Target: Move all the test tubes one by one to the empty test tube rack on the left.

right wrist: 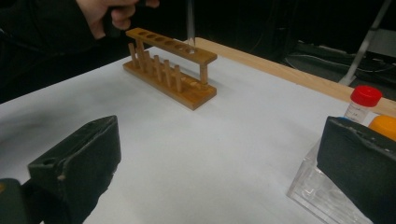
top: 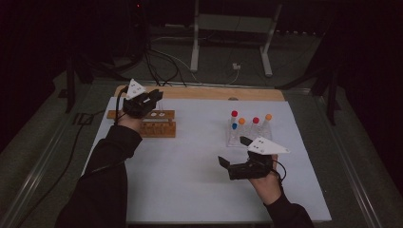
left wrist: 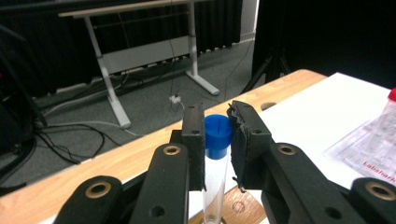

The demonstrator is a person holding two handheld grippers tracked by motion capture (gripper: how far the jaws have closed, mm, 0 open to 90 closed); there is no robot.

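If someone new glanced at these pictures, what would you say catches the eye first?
Most striking is the blue-capped tube clamped upright between the left gripper's jaws, its lower end at the wooden rack on the left of the white mat. Next come the bright red and orange caps of the tubes in the clear rack at the mat's right. Just in front of that rack the right gripper hovers, wide open and empty.

Left gripper [top: 154, 97] raised, jaws clamped; right gripper [top: 233, 152] low, jaws spread wide.
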